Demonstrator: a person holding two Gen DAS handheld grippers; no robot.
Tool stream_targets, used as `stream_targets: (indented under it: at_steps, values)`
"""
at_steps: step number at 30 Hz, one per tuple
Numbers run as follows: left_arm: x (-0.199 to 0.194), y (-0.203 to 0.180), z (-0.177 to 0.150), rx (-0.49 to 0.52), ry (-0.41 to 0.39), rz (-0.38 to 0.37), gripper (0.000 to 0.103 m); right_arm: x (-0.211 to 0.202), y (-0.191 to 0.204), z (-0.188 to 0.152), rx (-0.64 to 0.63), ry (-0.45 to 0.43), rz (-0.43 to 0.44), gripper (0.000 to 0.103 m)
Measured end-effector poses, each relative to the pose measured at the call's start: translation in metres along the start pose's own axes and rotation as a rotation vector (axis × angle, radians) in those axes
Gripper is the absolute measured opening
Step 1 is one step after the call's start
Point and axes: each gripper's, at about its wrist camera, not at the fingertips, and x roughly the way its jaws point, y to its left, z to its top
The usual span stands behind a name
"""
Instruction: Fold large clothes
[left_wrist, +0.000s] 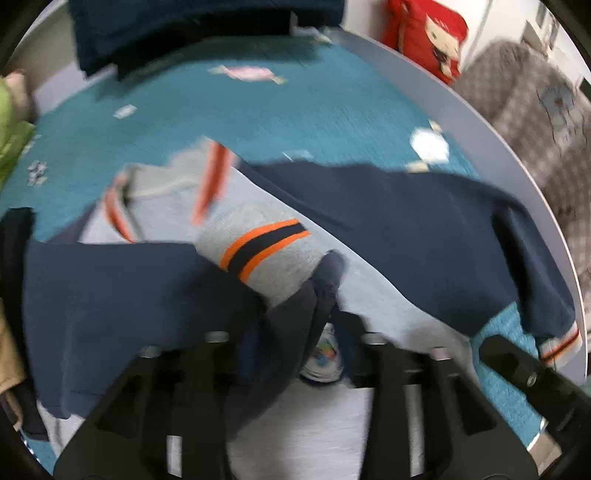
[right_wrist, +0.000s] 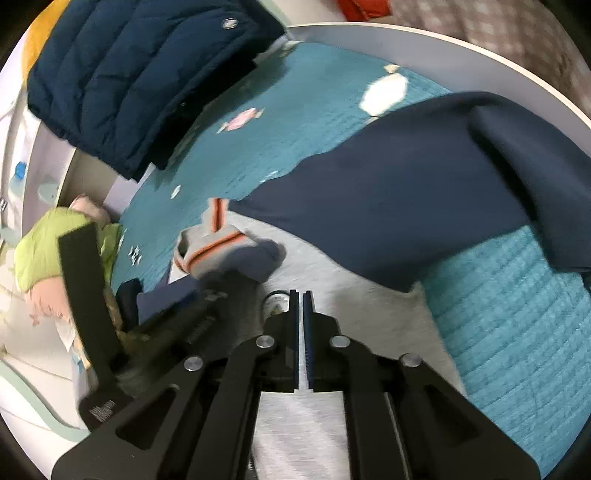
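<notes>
A sweatshirt with a grey body (left_wrist: 373, 291) (right_wrist: 332, 273) and navy sleeves lies spread on a teal quilt (left_wrist: 295, 110) (right_wrist: 517, 314). Its left sleeve is folded in over the chest, and the grey cuff with orange and black stripes (left_wrist: 266, 251) (right_wrist: 218, 247) rests there. My left gripper (left_wrist: 303, 321) hovers over this sleeve with its jaws apart. Navy cloth hangs loosely between them, and a gap shows beside it. The other navy sleeve (left_wrist: 406, 229) (right_wrist: 388, 206) stretches out to the right. My right gripper (right_wrist: 301, 295) is shut over the grey chest, beside a round badge (right_wrist: 275, 300), and holds nothing.
A navy puffer jacket (right_wrist: 129, 81) (left_wrist: 184, 29) lies at the far end of the quilt. The surface has a white rim (left_wrist: 498, 155). A green soft toy (right_wrist: 48, 243) sits at the left edge. A red cushion (left_wrist: 428, 37) and checked fabric (left_wrist: 535, 110) lie beyond the rim.
</notes>
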Motion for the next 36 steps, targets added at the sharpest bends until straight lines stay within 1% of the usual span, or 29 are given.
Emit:
stream_targets:
  at_steps: [1, 2, 3, 4, 5, 6, 7, 8, 9, 11, 13, 15, 17, 18, 19, 20, 22, 24, 25, 26, 27, 28, 29, 31, 32, 33, 34, 35, 36]
  values:
    - [-0.002, -0.003, -0.003, 0.01, 0.006, -0.023, 0.058, 0.001, -0.003, 0.002, 0.011, 0.011, -0.01, 0.008]
    - [-0.007, -0.003, -0.005, 0.012, 0.0, -0.043, 0.06, 0.003, -0.004, 0.004, 0.018, 0.014, -0.009, 0.019]
    - [-0.014, 0.0, -0.007, 0.012, -0.003, -0.068, 0.069, 0.002, -0.006, 0.005, 0.028, 0.014, -0.006, 0.025]
    - [-0.021, 0.003, -0.009, 0.012, -0.001, -0.086, 0.077, 0.004, -0.007, 0.007, 0.043, 0.011, -0.007, 0.05]
    - [-0.028, 0.009, -0.012, 0.009, -0.002, -0.104, 0.077, 0.004, -0.008, 0.008, 0.05, 0.003, -0.011, 0.064]
    - [-0.039, 0.02, -0.015, -0.005, -0.008, -0.129, 0.077, 0.005, -0.008, 0.009, 0.049, -0.002, -0.011, 0.064]
    - [-0.049, 0.033, -0.019, -0.02, -0.011, -0.149, 0.08, 0.011, -0.005, 0.011, 0.04, 0.018, 0.002, 0.064]
    - [-0.055, 0.045, -0.022, -0.037, -0.013, -0.159, 0.082, 0.015, -0.006, 0.011, 0.038, 0.035, 0.008, 0.065]
    - [-0.063, 0.063, -0.029, -0.065, -0.018, -0.152, 0.083, 0.021, -0.005, 0.011, 0.041, 0.054, 0.013, 0.065]
    - [-0.072, 0.093, -0.04, -0.106, -0.012, -0.097, 0.083, 0.033, 0.002, 0.009, 0.036, 0.089, 0.023, 0.065]
    - [-0.077, 0.128, -0.055, -0.162, -0.007, -0.013, 0.083, 0.042, 0.013, 0.006, 0.012, 0.116, 0.019, 0.065]
    - [-0.079, 0.152, -0.066, -0.2, 0.011, 0.026, 0.083, 0.047, 0.029, 0.003, -0.026, 0.125, 0.022, 0.069]
    - [-0.076, 0.169, -0.076, -0.224, 0.038, 0.059, 0.083, 0.053, 0.056, 0.0, -0.092, 0.124, 0.032, 0.075]
    - [-0.072, 0.18, -0.083, -0.245, 0.059, 0.096, 0.083, 0.057, 0.074, -0.001, -0.145, 0.119, 0.015, 0.077]
    - [-0.068, 0.188, -0.089, -0.262, 0.076, 0.123, 0.083, 0.062, 0.085, -0.003, -0.185, 0.112, -0.023, 0.083]
    - [-0.065, 0.195, -0.095, -0.285, 0.095, 0.147, 0.083, 0.069, 0.098, -0.005, -0.246, 0.097, -0.088, 0.086]
    - [-0.06, 0.212, -0.105, -0.34, 0.111, 0.167, 0.083, 0.089, 0.122, -0.008, -0.372, 0.062, -0.191, 0.086]
    - [-0.056, 0.222, -0.109, -0.376, 0.086, 0.169, 0.083, 0.112, 0.131, -0.011, -0.44, 0.08, -0.269, 0.086]
    - [-0.052, 0.224, -0.11, -0.372, 0.083, 0.19, 0.084, 0.125, 0.136, -0.013, -0.487, 0.094, -0.293, 0.085]
    - [-0.047, 0.223, -0.11, -0.361, 0.086, 0.225, 0.084, 0.133, 0.136, -0.016, -0.525, 0.092, -0.335, 0.08]
    - [-0.04, 0.222, -0.111, -0.347, 0.095, 0.271, 0.081, 0.136, 0.134, -0.016, -0.541, 0.09, -0.381, 0.07]
    - [-0.037, 0.22, -0.111, -0.34, 0.093, 0.307, 0.076, 0.137, 0.127, -0.013, -0.521, 0.094, -0.401, 0.055]
    - [-0.038, 0.218, -0.111, -0.333, 0.082, 0.335, 0.073, 0.127, 0.115, -0.006, -0.438, 0.089, -0.332, 0.052]
    - [-0.04, 0.218, -0.112, -0.326, 0.078, 0.363, 0.06, 0.107, 0.091, 0.007, -0.284, 0.054, -0.236, 0.044]
    - [-0.041, 0.22, -0.113, -0.338, 0.073, 0.374, 0.056, 0.095, 0.077, 0.012, -0.225, 0.03, -0.218, 0.042]
    - [-0.043, 0.223, -0.114, -0.355, 0.071, 0.39, 0.042, 0.089, 0.069, 0.014, -0.198, 0.014, -0.211, 0.04]
    - [-0.044, 0.225, -0.115, -0.371, 0.071, 0.4, 0.036, 0.082, 0.057, 0.017, -0.173, 0.003, -0.212, 0.037]
    - [-0.046, 0.23, -0.115, -0.387, 0.071, 0.392, 0.035, 0.079, 0.046, 0.018, -0.159, 0.018, -0.216, 0.033]
    - [-0.047, 0.231, -0.115, -0.386, 0.077, 0.386, 0.033, 0.078, 0.039, 0.018, -0.143, 0.036, -0.218, 0.032]
